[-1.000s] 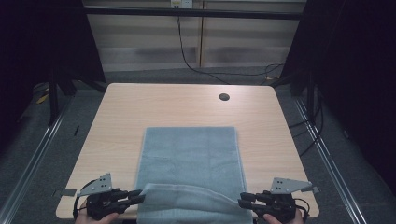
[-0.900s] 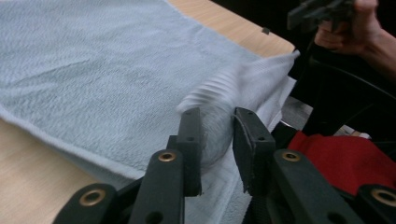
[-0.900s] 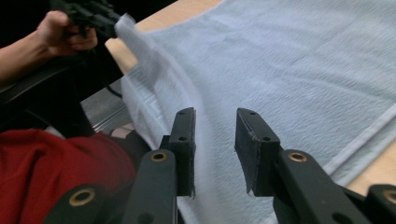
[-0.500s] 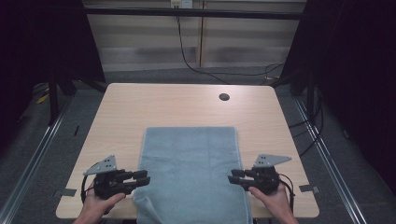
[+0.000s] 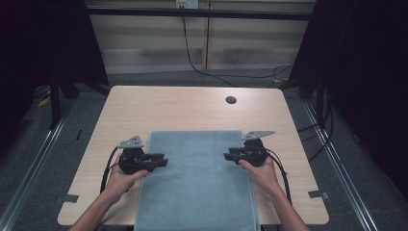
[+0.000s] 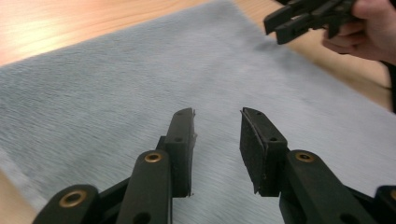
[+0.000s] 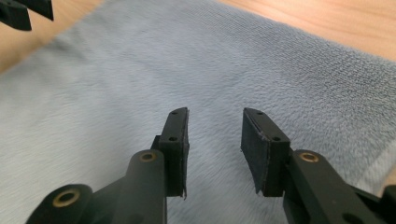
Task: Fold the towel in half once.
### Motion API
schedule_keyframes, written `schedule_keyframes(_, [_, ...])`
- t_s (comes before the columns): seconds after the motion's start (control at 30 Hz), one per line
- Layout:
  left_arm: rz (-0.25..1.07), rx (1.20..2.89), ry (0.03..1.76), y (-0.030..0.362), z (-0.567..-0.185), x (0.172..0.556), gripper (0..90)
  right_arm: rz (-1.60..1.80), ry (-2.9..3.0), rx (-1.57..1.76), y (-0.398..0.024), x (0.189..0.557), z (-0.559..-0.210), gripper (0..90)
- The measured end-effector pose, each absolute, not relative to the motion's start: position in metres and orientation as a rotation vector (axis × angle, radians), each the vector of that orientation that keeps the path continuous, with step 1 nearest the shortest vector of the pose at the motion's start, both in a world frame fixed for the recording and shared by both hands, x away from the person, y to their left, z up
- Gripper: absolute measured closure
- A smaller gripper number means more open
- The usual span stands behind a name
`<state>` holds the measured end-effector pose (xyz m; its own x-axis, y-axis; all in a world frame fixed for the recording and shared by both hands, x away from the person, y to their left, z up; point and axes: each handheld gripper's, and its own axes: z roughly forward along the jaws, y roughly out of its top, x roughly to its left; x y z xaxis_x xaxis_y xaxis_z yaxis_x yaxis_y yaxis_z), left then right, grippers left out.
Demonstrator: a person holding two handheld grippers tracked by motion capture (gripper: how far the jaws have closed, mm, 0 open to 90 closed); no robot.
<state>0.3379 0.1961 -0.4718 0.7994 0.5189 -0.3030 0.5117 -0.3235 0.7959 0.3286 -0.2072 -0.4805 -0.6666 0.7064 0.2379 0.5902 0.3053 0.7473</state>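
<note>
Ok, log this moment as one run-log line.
left tongs: open, empty, jaws just opening, over towel's left edge | right tongs: open, empty, jaws just opening, over right edge | towel: flat on table

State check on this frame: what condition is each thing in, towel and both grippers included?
Towel: flat on the table, near end hanging over the front edge.
Left gripper: open, fingers have just been opening, nothing between them, over the towel's left edge.
Right gripper: open, has just been opening, nothing held, over the towel's right edge.
</note>
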Motion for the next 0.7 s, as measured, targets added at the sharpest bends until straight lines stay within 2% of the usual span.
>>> schedule_keyframes(0.2, [0.049, 2.056, 0.860, 0.191, -0.493, 0.364, 64.1, 1.199, 2.432, 1.252, -0.197, 0.346, -0.497, 57.1])
schedule_keyframes(0.7, [0.030, 2.094, 0.818, 0.195, -0.506, 0.347, 65.0, 1.113, 2.484, 1.269, -0.196, 0.319, -0.498, 58.2])
